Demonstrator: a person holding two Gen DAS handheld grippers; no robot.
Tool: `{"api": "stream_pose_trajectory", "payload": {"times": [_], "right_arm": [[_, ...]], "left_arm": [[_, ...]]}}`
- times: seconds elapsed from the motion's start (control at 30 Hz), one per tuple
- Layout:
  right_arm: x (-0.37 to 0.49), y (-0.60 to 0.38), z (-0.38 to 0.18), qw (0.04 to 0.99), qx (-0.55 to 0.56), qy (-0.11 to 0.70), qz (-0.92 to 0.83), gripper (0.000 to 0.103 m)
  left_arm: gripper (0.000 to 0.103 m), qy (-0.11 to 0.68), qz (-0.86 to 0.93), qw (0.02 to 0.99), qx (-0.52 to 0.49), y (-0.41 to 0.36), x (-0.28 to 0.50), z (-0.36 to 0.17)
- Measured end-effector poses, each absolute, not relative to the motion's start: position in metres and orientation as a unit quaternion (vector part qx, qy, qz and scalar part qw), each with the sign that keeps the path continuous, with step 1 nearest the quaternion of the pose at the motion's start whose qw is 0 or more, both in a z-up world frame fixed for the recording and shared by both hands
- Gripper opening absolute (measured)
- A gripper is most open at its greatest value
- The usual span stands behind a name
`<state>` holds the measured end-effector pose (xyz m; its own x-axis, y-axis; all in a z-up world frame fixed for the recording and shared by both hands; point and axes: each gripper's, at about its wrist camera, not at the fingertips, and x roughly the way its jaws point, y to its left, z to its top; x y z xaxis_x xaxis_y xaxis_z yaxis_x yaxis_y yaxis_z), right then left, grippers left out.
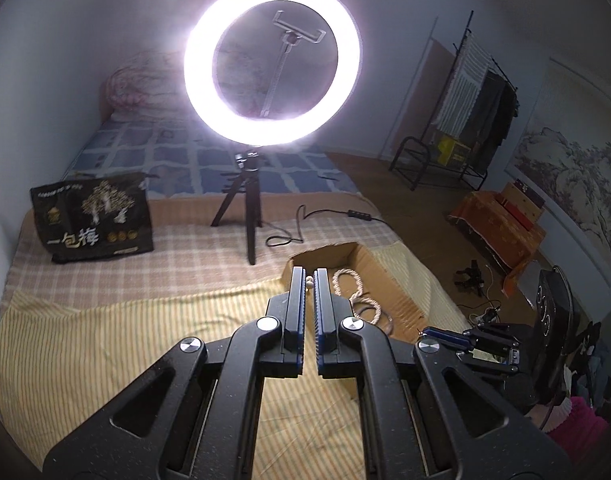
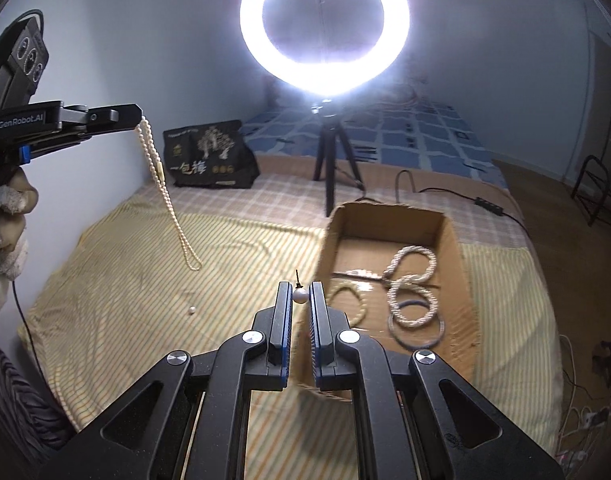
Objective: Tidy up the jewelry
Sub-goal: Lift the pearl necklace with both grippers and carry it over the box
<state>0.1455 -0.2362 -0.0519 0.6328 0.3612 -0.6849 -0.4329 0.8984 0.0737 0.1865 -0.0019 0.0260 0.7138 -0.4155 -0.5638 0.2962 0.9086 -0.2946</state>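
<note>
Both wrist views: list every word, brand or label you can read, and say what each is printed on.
"GenRobot.AI": on the side of the left gripper, in the right wrist view.
"一包梅": large characters on the black bag on the bed.
Small gold print and round seals on that bag: too small to read.
No other legible text.

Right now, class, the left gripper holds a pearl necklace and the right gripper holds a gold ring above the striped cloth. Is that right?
Not quite. The right gripper holds a pearl earring between its fingers, not a gold ring, as the right wrist view shows. The left gripper does hold the pearl necklace above the striped cloth.
</note>
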Motion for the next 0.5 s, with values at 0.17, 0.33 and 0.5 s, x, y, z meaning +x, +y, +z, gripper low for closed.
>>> {"api": "stream_pose_trajectory", "payload": {"times": [0.17, 0.33, 0.5], "right_arm": [[0.147, -0.256, -0.046, 0.906, -0.046, 0.365, 0.209, 0.007], [0.150, -0.272, -0.044, 0.907, -0.045, 0.367, 0.204, 0.007], [0.154, -0.281, -0.044, 0.906, -0.047, 0.371, 0.198, 0.007]], "left_arm": [[0.002, 0.323, -0.205, 0.919, -0.094, -0.023, 0.202, 0.033], [0.002, 0.325, -0.216, 0.916, -0.091, -0.044, 0.220, 0.036], [0.002, 0.326, -0.219, 0.916, -0.081, -0.065, 0.238, 0.038]]}}
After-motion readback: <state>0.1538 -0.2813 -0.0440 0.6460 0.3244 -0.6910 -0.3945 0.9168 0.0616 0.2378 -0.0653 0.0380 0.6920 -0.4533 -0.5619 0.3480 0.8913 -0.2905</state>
